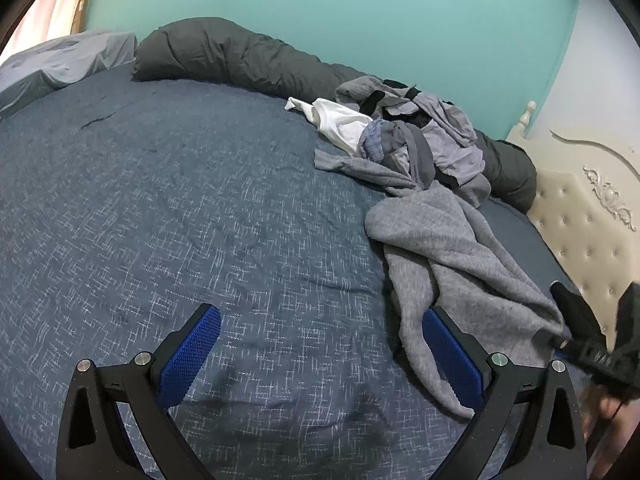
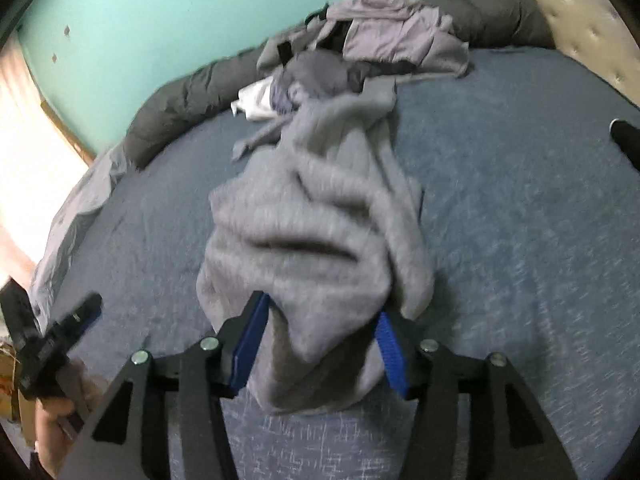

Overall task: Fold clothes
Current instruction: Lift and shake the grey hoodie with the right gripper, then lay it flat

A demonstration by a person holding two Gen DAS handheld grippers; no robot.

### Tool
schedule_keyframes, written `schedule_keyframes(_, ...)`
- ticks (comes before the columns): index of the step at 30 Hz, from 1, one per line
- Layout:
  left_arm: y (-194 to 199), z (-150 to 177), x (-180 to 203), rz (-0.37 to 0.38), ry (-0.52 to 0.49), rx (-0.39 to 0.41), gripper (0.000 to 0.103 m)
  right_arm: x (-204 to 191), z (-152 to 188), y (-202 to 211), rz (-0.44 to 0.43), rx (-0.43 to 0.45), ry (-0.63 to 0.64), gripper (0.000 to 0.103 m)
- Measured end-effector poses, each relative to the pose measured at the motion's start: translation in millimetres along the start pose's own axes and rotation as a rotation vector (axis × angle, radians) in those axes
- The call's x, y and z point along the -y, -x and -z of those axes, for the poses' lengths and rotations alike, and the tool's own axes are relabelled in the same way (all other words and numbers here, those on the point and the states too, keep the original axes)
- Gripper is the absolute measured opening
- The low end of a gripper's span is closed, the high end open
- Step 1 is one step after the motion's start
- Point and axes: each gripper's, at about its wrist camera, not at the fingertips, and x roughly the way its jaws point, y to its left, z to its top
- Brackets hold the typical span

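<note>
A grey knit garment (image 1: 452, 256) lies bunched on the blue bedspread (image 1: 180, 200), trailing from a pile of clothes (image 1: 404, 136). My left gripper (image 1: 320, 356) is open and empty above the bedspread, its right finger beside the garment's near edge. In the right wrist view my right gripper (image 2: 320, 344) is shut on a thick fold of the grey garment (image 2: 316, 220), which stretches away to the pile (image 2: 372, 36). The right gripper also shows in the left wrist view (image 1: 592, 340) at the far right. The left gripper shows in the right wrist view (image 2: 52, 344) at the left edge.
A dark grey bolster (image 1: 240, 56) lies along the teal wall (image 1: 320, 0). A light grey pillow (image 1: 60, 60) is at the back left. A cream tufted headboard (image 1: 580, 240) stands at the right. A white garment (image 1: 340, 120) lies at the pile's left side.
</note>
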Motion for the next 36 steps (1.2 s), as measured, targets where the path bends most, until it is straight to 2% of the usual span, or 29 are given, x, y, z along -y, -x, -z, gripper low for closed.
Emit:
schedule_keyframes(2,0,0,-1,0.004,0.003,-0.001,0.103,-5,4,-7,0.014,-0.02,0.04,0.05)
schedule_keyframes(3,-1,0,-1,0.007,0.003,-0.004,0.103,-6,5,-9,0.012,-0.024,0.051,0.03)
schedule_keyframes(6,-2,1,2,0.015,-0.006,-0.008,0.103,-6,4,-7,-0.013,-0.014,0.042,0.009)
schedule_keyframes(7,-2,1,3,0.017,-0.011,-0.008,0.103,-7,2,-3,-0.028,0.001,0.039,0.006)
schedule_keyframes(12,3,3,7,0.015,-0.015,-0.003,0.103,-32,-13,36,-0.094,0.098,0.129,0.004)
schedule_keyframes(19,28,-1,14,0.01,-0.017,0.04,0.103,-69,-52,100,-0.177,0.223,0.221,0.003)
schedule_keyframes(36,97,-13,39,0.014,-0.037,0.093,0.103,-131,-127,261,-0.226,0.452,0.375,0.003)
